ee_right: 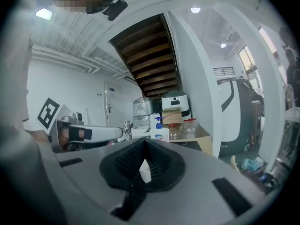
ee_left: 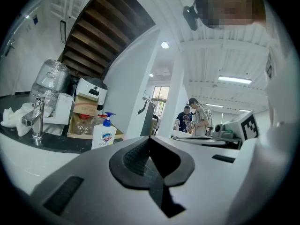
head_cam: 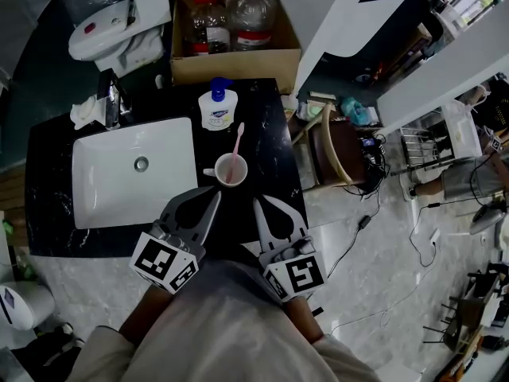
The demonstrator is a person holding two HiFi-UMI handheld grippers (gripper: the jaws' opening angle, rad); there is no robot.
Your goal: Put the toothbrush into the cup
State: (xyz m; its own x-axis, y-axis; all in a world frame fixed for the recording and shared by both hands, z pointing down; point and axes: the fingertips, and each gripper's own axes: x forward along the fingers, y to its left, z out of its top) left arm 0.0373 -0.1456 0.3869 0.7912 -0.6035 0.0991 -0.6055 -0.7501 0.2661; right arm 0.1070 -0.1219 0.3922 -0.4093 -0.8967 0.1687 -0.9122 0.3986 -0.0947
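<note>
While both grippers hang close to the person's body at the near edge of the black marbled desk (head_cam: 266, 126), the pink plastic toothbrush (head_cam: 236, 143) stands inside the white handled cup (head_cam: 218, 165), with its upper end leaning out over the far rim towards the white pump bottle with a blue cap (head_cam: 217, 108); judged from this, the placing is done. Left gripper (head_cam: 215, 200) and right gripper (head_cam: 259, 204): jaws together in each, nothing clamped between the ribbed black pads, both pointing at the cup from just short of it. Likely faults from here: a forward nudge by either closed tip would strike the cup wall, and the cup, probably light and loaded off-centre by the leaning brush, could tip or slide towards the rectangular white sink basin (head_cam: 103, 189) just beside it; a sideways sweep at brush height could lever the toothbrush out over the rim; any re-grasp would first need the jaws opened. Legible marks: the pump bottle's label carries a blue shield emblem, with small digits beneath that appear to be nines; the brand word itself is too small to read. Each gripper's cube bears black-and-white square markers, patterns rather than letters. Labels on the plastic bottles in the brown cardboard box (head_cam: 231, 66) cannot be read.
</note>
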